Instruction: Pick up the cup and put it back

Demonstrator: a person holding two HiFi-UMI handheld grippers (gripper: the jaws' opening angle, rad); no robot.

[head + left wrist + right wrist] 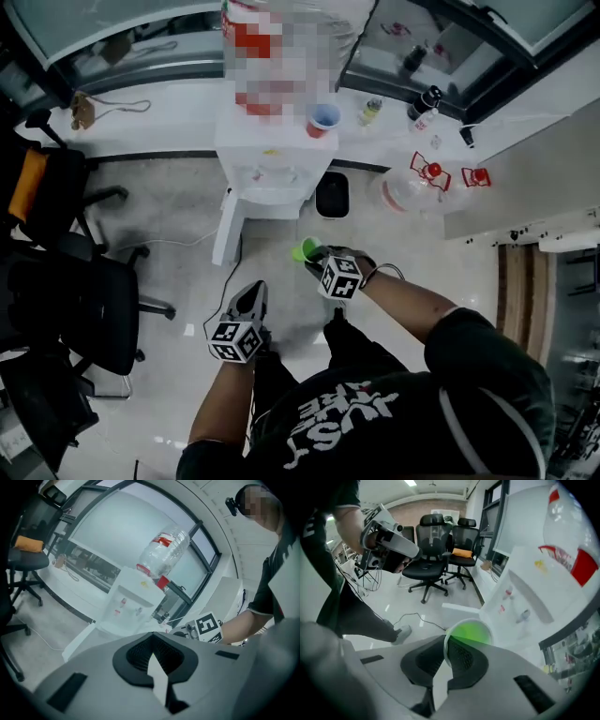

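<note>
Cup first: the green cup (469, 632) is off the floor, in front of the white water dispenser (525, 606) and apart from it, its thin wall pinched at the rim between the nearly closed pads of the right gripper (446, 648). Its lower body is hidden behind the jaws; from the head view only part of the cup (303, 250) peeks past the right gripper (314, 258). The left gripper (152, 641) hangs lower and nearer the person, jaws together on nothing. The dispenser's bottle (567, 527) is cut off by the frame edge.
</note>
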